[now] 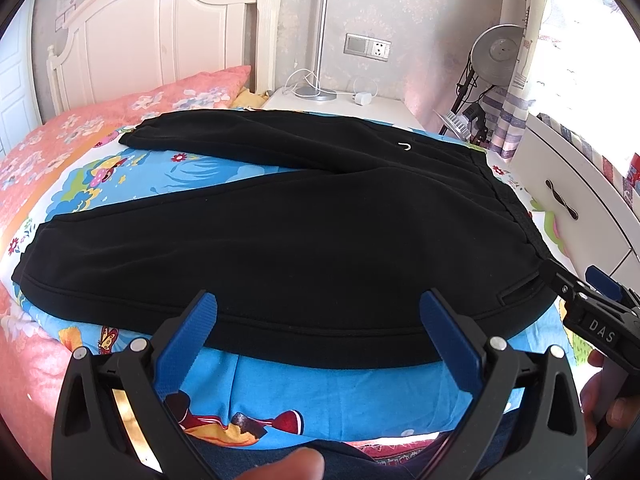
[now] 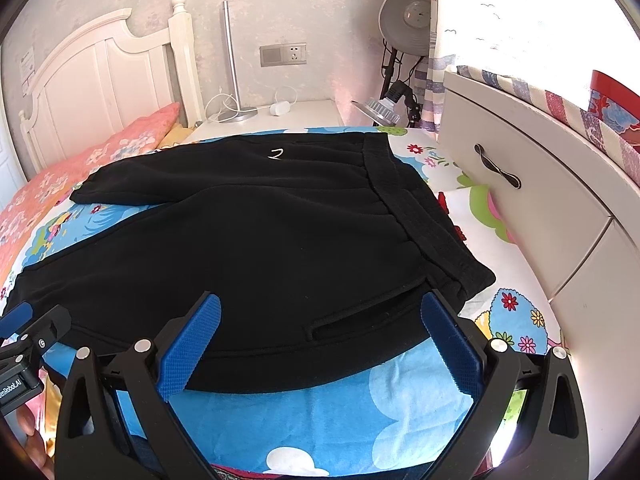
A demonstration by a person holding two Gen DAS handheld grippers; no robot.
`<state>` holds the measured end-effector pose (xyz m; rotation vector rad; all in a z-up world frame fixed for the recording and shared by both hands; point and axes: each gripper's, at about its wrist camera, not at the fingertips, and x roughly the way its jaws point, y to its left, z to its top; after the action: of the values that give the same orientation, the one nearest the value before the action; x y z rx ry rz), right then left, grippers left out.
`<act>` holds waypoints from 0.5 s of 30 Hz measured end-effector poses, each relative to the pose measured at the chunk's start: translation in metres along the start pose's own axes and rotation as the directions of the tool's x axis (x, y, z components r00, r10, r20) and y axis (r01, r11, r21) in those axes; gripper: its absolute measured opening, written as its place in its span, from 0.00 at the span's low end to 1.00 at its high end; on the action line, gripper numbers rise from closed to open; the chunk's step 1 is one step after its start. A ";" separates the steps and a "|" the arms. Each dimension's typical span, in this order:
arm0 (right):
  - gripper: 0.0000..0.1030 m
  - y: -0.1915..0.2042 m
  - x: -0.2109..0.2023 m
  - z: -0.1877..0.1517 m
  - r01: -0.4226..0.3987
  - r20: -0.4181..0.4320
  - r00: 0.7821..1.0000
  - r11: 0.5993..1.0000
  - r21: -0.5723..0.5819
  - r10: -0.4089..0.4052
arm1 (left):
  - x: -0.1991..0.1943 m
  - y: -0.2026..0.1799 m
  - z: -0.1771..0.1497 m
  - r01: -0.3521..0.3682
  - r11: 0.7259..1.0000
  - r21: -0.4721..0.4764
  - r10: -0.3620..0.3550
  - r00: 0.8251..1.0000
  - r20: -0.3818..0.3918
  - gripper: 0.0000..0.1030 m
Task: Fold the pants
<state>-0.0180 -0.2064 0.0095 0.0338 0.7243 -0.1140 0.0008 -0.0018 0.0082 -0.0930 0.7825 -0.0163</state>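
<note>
Black pants [image 1: 288, 232] lie spread flat on a bed with a bright cartoon sheet [image 1: 320, 396], legs pointing left, waistband [image 1: 504, 200] at the right. My left gripper [image 1: 318, 308] is open, hovering over the near leg's front edge. My right gripper [image 2: 320, 312] is open, over the near hip by the pocket slit [image 2: 360, 316] and the waistband [image 2: 420, 220]. The pants [image 2: 260, 248] show a small white logo [image 2: 276, 154]. The right gripper also shows in the left wrist view [image 1: 592, 312]; the left one shows in the right wrist view [image 2: 24, 332].
A white drawer cabinet [image 2: 540, 200] stands close along the bed's right side. A white nightstand [image 1: 340, 106] with a lamp pole and charger is behind. A pink pillow [image 1: 120, 112] and white headboard [image 1: 160, 32] are at the far left. A studio lamp [image 1: 496, 56] stands in the corner.
</note>
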 end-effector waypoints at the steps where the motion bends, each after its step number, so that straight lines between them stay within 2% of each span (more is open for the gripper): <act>1: 0.94 0.000 0.000 0.000 0.000 -0.001 1.000 1.000 -0.001 0.000 | 0.000 0.000 0.000 0.000 1.000 0.000 0.000 1.000 0.001 0.98; 15: 0.94 -0.001 0.002 -0.003 0.001 -0.004 1.000 1.000 0.001 -0.001 | 0.000 -0.002 -0.001 0.004 1.000 0.001 -0.004 1.000 -0.001 0.98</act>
<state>-0.0191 -0.2069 0.0061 0.0352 0.7282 -0.1151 0.0003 -0.0033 0.0076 -0.0937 0.7831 -0.0203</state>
